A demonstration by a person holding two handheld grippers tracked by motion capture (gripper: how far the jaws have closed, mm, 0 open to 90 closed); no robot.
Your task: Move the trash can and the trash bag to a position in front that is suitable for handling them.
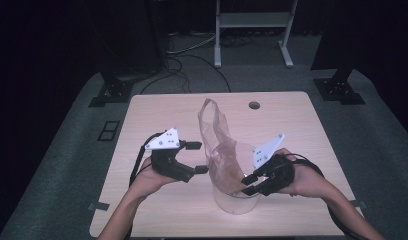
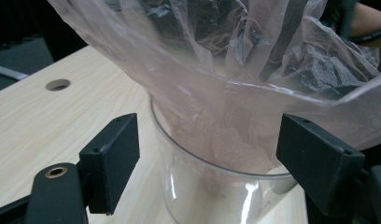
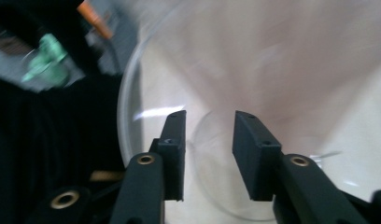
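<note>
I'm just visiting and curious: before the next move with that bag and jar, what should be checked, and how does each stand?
1. Clear jar upright on the table: ok.
2. Plastic bag partly inside the jar: ok.
3. Bag lining spread over the rim: not ok, it stands up bunched.
4. Left gripper jaws wide apart, free of the bag: ok.
5. Right gripper over the jar mouth, jaws apart: ok.
6. Right gripper touching the bag: cannot tell, blurred.

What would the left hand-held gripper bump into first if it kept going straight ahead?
Probably the thin pinkish plastic bag draped into the clear glass jar; both sit just beyond the open left hand-held gripper, though depth is hard to judge.
</note>
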